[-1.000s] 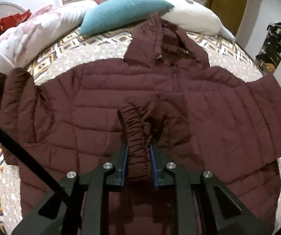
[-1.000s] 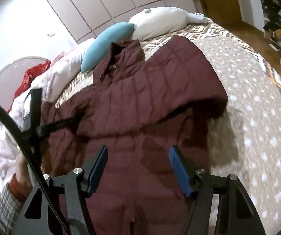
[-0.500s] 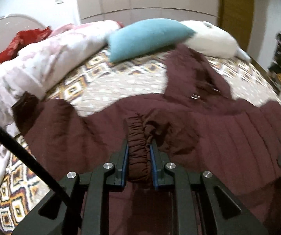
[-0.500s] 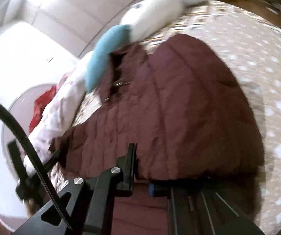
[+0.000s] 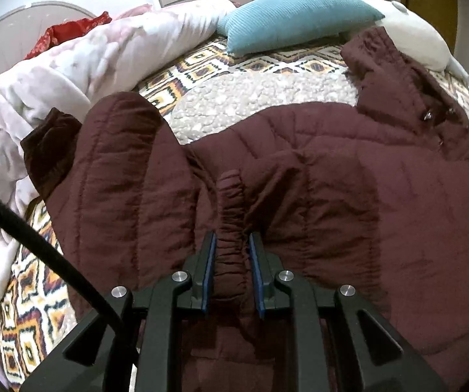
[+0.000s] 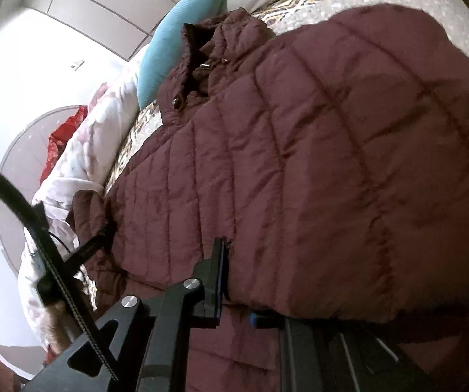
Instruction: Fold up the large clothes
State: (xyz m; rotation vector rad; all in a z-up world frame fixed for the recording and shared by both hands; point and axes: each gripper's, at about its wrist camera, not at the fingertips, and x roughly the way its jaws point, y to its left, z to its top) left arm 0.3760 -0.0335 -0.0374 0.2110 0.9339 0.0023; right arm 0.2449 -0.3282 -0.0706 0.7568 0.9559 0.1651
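Puffy jacket (image 5: 348, 176): soft, bulky, springy. Left tongs (image 5: 231, 271) pinch gathered cuff (image 5: 231, 215); right tongs (image 6: 234, 297) clamp folded edge. Good holds.

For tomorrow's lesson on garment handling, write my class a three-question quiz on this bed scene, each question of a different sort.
1. True or false: the left tongs are shut on the gathered elastic cuff of the maroon jacket.
2. Which cushion lies nearest the jacket's collar? A) teal pillow B) a black pillow C) a striped bolster
3. Fill in: the right tongs are shut on a folded edge of the ____.

Key: 1 true; 2 A; 3 jacket.
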